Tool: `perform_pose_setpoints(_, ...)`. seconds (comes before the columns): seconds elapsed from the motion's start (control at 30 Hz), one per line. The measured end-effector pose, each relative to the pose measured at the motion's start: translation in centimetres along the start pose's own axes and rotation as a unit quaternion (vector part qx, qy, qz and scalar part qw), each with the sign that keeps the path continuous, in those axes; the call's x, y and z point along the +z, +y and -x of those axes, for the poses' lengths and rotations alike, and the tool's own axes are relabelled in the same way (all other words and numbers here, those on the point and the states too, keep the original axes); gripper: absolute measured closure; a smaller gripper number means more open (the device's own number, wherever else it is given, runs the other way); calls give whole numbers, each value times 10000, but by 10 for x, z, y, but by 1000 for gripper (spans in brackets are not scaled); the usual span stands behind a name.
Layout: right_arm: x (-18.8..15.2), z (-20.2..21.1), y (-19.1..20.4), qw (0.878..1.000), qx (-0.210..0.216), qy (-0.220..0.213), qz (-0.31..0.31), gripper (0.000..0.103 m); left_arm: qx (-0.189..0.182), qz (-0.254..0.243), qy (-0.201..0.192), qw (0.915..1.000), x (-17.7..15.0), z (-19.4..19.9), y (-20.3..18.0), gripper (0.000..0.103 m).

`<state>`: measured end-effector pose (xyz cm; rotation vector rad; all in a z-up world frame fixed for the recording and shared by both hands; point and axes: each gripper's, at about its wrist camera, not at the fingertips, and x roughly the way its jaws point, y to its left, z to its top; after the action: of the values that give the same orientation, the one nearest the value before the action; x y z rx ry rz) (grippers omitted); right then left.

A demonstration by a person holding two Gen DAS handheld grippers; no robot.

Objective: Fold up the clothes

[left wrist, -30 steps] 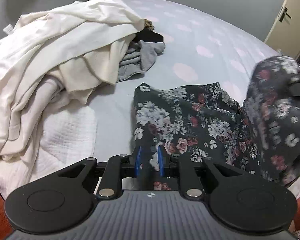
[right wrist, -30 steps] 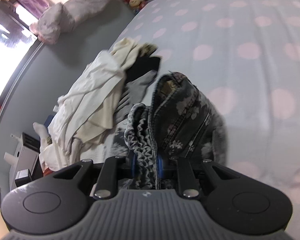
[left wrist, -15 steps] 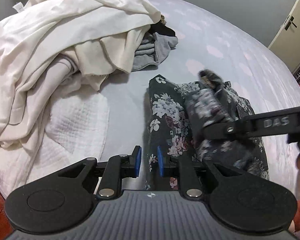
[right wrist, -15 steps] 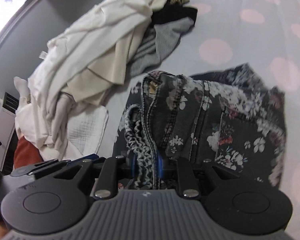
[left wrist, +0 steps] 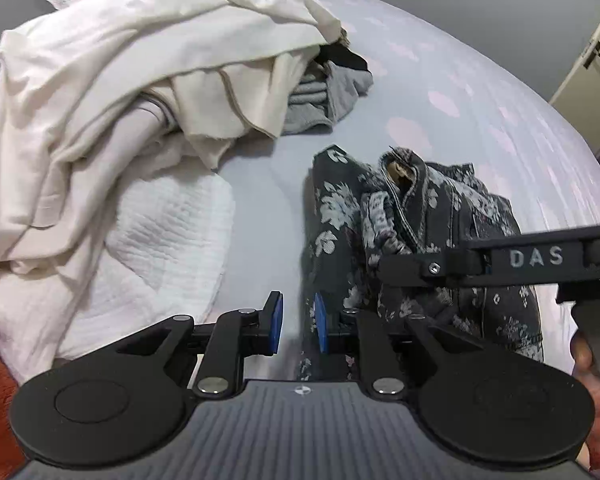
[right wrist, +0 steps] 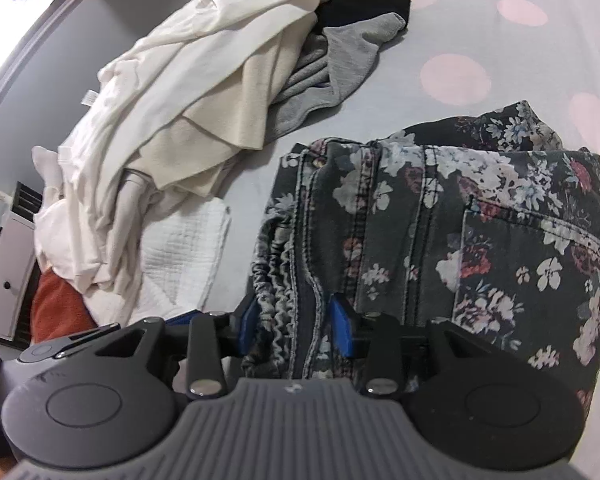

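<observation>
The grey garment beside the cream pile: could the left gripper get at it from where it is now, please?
Probably yes. The left gripper is open and empty, and bare bedsheet lies between it and the grey garment; only the cream pile overlaps its left edge.

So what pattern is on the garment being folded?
Dark grey floral pants, white and red flowers; clearest in the right wrist view.

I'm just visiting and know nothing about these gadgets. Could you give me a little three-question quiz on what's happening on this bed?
1. True or false: the right gripper has cloth of the floral jeans between its fingers.
2. What lies between the left gripper's fingers? A) a sock B) nothing C) the white towel
3. What colour is the garment poking out from under the cream pile, beside the jeans?

Key: 1 true; 2 B; 3 grey.
</observation>
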<state>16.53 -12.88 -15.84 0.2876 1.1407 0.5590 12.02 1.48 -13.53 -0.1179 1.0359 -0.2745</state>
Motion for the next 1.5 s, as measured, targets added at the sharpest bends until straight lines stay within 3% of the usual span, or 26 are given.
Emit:
perform_pose_setpoints(0.1, -3, 12, -4, 9996, 236, -101, -138, 58, 18, 19, -74, 10000, 1, 8, -2, 88)
perform_pose_setpoints(0.17, -5, 24, -4, 9988, 394, -228, -152, 51, 31, 32, -123, 9999, 2, 13, -4, 88)
perform_pose_setpoints(0.33, -16, 59, -7, 9975, 311, -625, 85, 48, 62, 65, -245, 9997, 3, 25, -8, 88)
perform_pose_setpoints(0.47, -38, 85, -27, 9957, 43, -918, 80, 47, 2, 24, -329, 9995, 4, 34, -17, 87)
perform_pose_setpoints(0.73, -95, 120, -82, 9846, -1081, -1371, 107, 47, -261, -163, -374, 9988, 1, 41, -47, 81)
perform_pose_setpoints(1.0, -133, 126, -125, 9796, -1408, -1396, -325, 47, -806, -23, -483, 9956, -5, 45, -56, 76)
perform_pose_setpoints(1.1, -140, 124, -127, 9781, -1512, -1411, -232, 47, -782, -74, -439, 9959, -8, 39, -60, 75)
perform_pose_setpoints(1.23, -146, 119, -126, 9769, -1572, -1448, -14, 46, -684, -112, -338, 9970, -13, 25, -64, 62)
perform_pose_setpoints(1.5, -155, 109, -136, 9795, -1513, -1324, -127, 46, -543, -160, -75, 9984, -21, -1, -63, 63)
